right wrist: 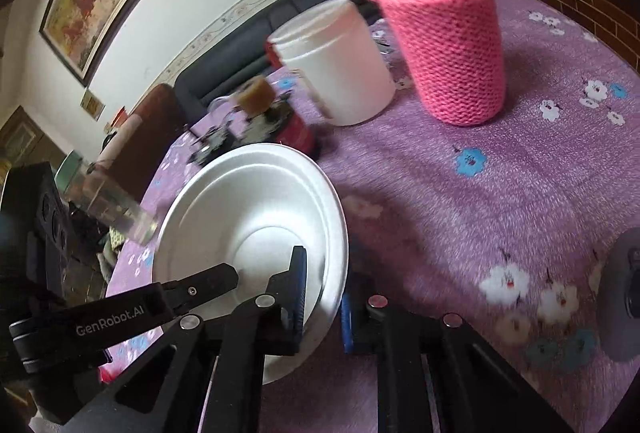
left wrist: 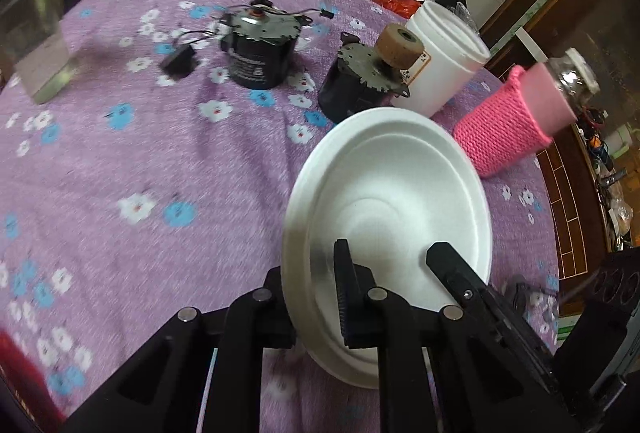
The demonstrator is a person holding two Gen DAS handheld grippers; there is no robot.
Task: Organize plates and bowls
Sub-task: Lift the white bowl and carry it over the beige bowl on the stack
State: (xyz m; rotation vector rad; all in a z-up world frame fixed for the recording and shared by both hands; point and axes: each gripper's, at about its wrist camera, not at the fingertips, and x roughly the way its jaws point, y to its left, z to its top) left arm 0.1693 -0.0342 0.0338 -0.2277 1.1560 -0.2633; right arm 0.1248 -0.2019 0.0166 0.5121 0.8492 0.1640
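White foam bowl (left wrist: 392, 201) sat tilted off the purple floral tablecloth (left wrist: 140, 161), just in front of the pink knitted cup sleeve (left wrist: 504, 129). Left gripper (left wrist: 316, 297) and right gripper (right wrist: 320, 297) each pinched opposite rim edges, jaws narrow.

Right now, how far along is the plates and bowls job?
Done: nothing stacked or sorted in view. In hand: the white foam bowl, tilted above the purple flowered tablecloth, its rim gripped by the left claw and the right claw. Left: setting it down; no other dishes show.
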